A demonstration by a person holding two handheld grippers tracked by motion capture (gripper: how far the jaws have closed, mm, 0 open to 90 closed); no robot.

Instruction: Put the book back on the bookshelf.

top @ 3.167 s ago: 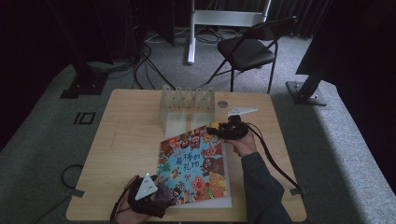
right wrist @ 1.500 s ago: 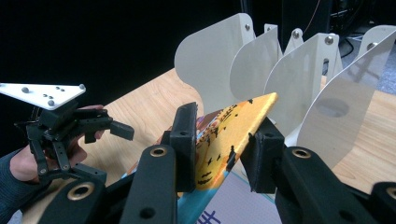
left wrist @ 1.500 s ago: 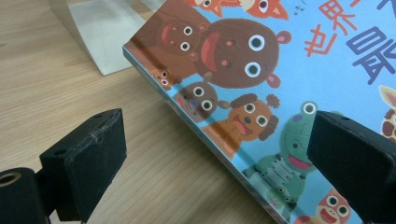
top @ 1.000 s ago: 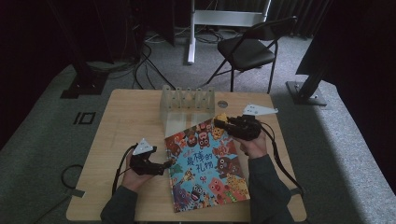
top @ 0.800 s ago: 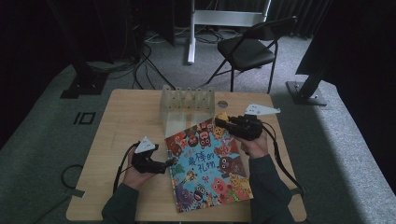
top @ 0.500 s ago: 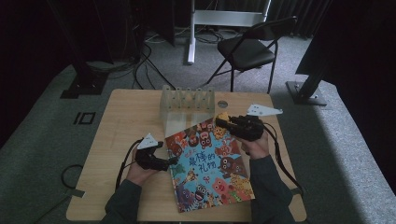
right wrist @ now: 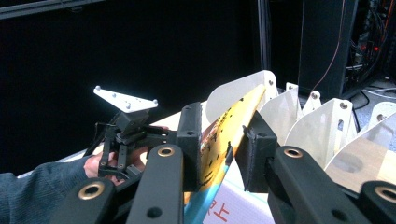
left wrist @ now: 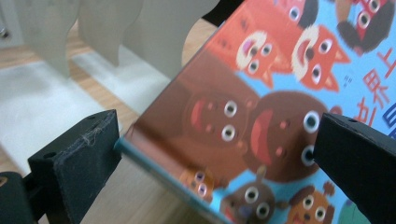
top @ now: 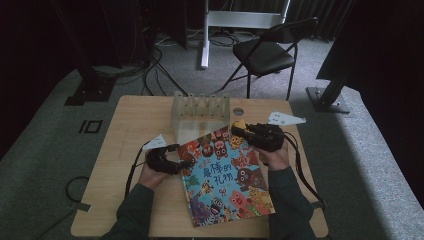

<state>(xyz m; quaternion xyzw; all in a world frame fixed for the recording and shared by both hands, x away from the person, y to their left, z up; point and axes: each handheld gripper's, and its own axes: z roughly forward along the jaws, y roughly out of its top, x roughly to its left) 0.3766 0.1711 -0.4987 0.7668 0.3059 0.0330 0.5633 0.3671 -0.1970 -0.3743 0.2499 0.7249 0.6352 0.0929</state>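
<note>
A colourful picture book (top: 227, 175) lies slanted on the wooden table (top: 135, 125). My right gripper (top: 236, 129) is shut on the book's far corner. In the right gripper view, its jaws (right wrist: 224, 140) pinch the yellow edge of the book (right wrist: 229, 126), which is raised in front of the clear rack. My left gripper (top: 187, 162) is at the book's left edge, open. Its pads (left wrist: 84, 154) stand wide apart with the book's corner (left wrist: 261, 116) between them. The left pad sits right at the book's edge; I cannot tell whether they touch.
A clear slotted rack (top: 200, 107) stands at the back middle of the table, just beyond the book, and its dividers (right wrist: 322, 121) are close behind the raised corner. A small round disc (top: 238, 111) lies beside it. A folding chair (top: 267, 52) and cables are on the floor behind.
My left gripper has moved away from me and to the right, up to the book's left edge. The right gripper has kept its hold on the far corner, almost still.
</note>
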